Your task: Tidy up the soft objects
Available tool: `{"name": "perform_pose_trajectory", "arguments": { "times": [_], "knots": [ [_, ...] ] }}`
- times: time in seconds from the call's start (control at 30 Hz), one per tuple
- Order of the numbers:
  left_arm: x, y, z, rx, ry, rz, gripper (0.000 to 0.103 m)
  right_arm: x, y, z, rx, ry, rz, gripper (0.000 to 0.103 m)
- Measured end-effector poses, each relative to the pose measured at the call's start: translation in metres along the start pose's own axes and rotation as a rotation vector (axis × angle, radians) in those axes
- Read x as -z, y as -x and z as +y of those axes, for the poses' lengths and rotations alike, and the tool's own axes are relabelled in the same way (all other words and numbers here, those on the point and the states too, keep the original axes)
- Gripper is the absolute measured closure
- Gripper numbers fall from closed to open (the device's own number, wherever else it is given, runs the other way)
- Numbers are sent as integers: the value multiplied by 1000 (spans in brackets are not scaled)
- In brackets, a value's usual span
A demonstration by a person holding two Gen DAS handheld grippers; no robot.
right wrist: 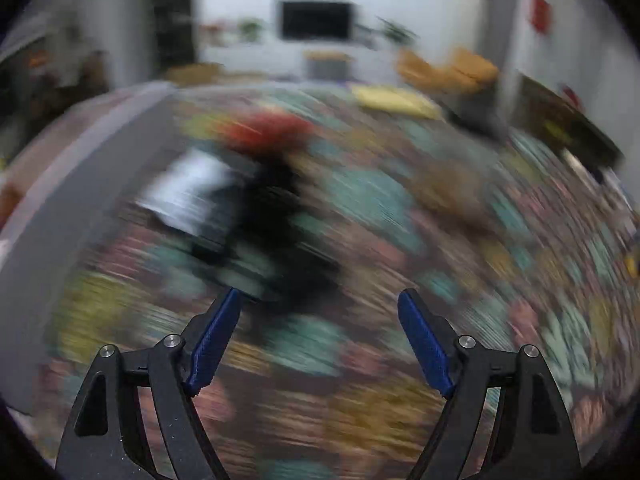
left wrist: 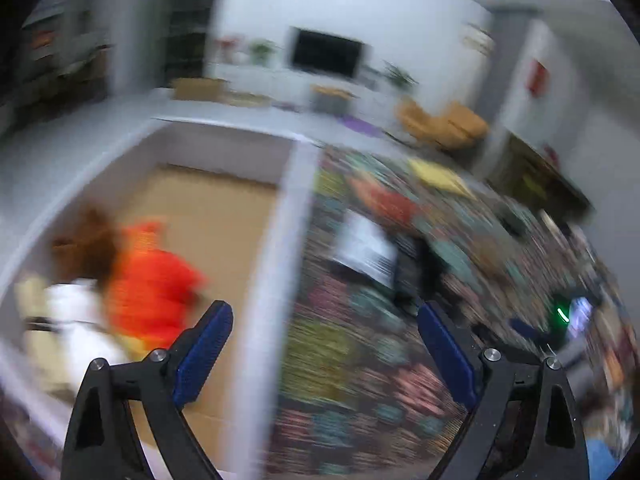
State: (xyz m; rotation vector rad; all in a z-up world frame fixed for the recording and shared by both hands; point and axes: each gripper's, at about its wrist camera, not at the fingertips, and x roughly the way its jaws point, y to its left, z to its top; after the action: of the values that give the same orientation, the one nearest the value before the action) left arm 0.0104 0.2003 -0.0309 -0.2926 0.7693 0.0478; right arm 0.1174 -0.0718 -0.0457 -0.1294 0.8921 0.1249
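My left gripper [left wrist: 324,328] gapes wide with nothing between its blue pads, and my right gripper [right wrist: 320,320] is just as open and bare. Blur hides any writing. Only the left view shows the white-walled box [left wrist: 276,216] holding an orange soft toy [left wrist: 152,288] beside white and brown ones. Both views show the patterned rug [right wrist: 360,360], where a black-and-white soft item [right wrist: 224,204] and a red one [right wrist: 268,130] lie.

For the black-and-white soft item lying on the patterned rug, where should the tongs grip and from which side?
Hedged, given the blur: the black-and-white soft item lies flat on the rug. Come from above with the open right tongs, pinching its near dark edge, closest to them.
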Motion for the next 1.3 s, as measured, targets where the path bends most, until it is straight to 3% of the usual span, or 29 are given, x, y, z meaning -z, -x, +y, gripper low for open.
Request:
{"name": "perform_pose_trajectory", "arguments": {
  "times": [0.07,0.13,0.27,0.33,0.43,0.57,0.73,1.3],
  "knots": [
    [17,-31,-33,49,-51,74,9,5,-16,-29,52,-67,25,20],
    [35,-66,-53,50,-92,136,9,8,-24,-55,80,-119,36,19],
    [57,-123,-64,-30,-156,195,9,7,-44,-76,92,-160,63,19],
    [58,-149,-61,-83,-178,209,9,14,-33,-85,77,-174,45,18],
    [51,-165,-56,-103,-184,201,9,13,-32,-85,74,-177,29,16],
    [43,-178,-57,-122,-226,159,9,13,-33,-85,61,-182,27,14],
    [43,-187,-61,-120,-225,157,0,14,-32,-85,67,-182,23,14],
    [43,-189,-61,-120,-222,154,0,14,-29,-81,106,-171,13,15]
  ]
}}
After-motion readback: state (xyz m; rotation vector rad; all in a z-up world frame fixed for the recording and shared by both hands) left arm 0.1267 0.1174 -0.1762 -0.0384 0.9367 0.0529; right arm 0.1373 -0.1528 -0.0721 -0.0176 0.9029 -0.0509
